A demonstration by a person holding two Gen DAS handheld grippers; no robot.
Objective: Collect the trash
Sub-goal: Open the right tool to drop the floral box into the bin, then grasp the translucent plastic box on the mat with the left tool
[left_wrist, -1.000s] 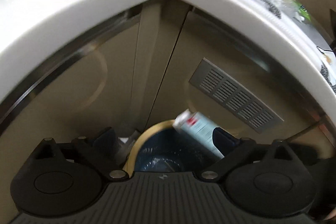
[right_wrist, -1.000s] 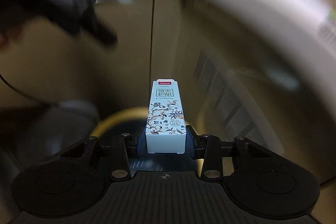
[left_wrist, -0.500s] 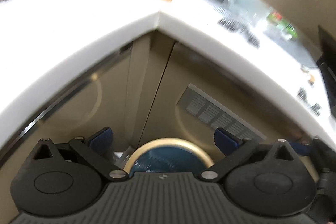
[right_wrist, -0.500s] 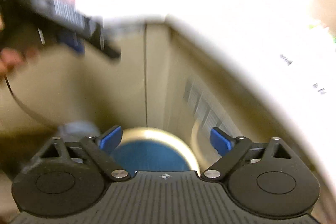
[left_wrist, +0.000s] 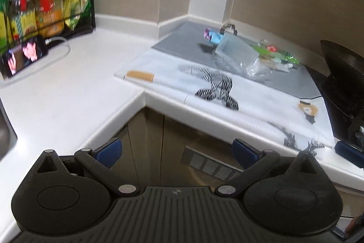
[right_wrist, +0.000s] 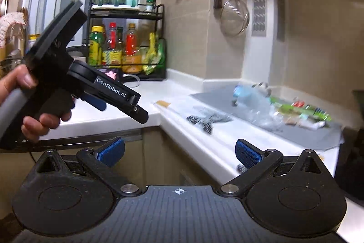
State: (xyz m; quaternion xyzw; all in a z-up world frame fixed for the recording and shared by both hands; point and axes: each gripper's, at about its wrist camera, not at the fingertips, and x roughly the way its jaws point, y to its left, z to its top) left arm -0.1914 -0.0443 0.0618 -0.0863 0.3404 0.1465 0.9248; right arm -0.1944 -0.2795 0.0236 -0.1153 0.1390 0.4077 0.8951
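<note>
Trash lies scattered on the grey mat at the far side of the white desk, in the upper right of the left wrist frame: a crumpled clear plastic bag, a small purple and blue wrapper just behind it, and a green printed wrapper beside it to the right. In the right wrist frame the same heap sits at middle right, blurred, with the plastic bag and green wrapper on the mat.

A cigarette-like stick with a tan tip lies near the desk's inner corner, on a white sheet printed with black striped figures.

The left gripper hangs over the desk's front edge with its blue-padded fingers spread wide and nothing between them. The right gripper is likewise spread apart and bare, its blue pads standing over the cabinet front. From the right wrist view the left gripper appears at middle left, held by a hand.

A black rack of bottles stands in the upper left, a lit phone propped before it. A wire strainer hangs on the tiled wall. A dark pan sits at the right edge.
</note>
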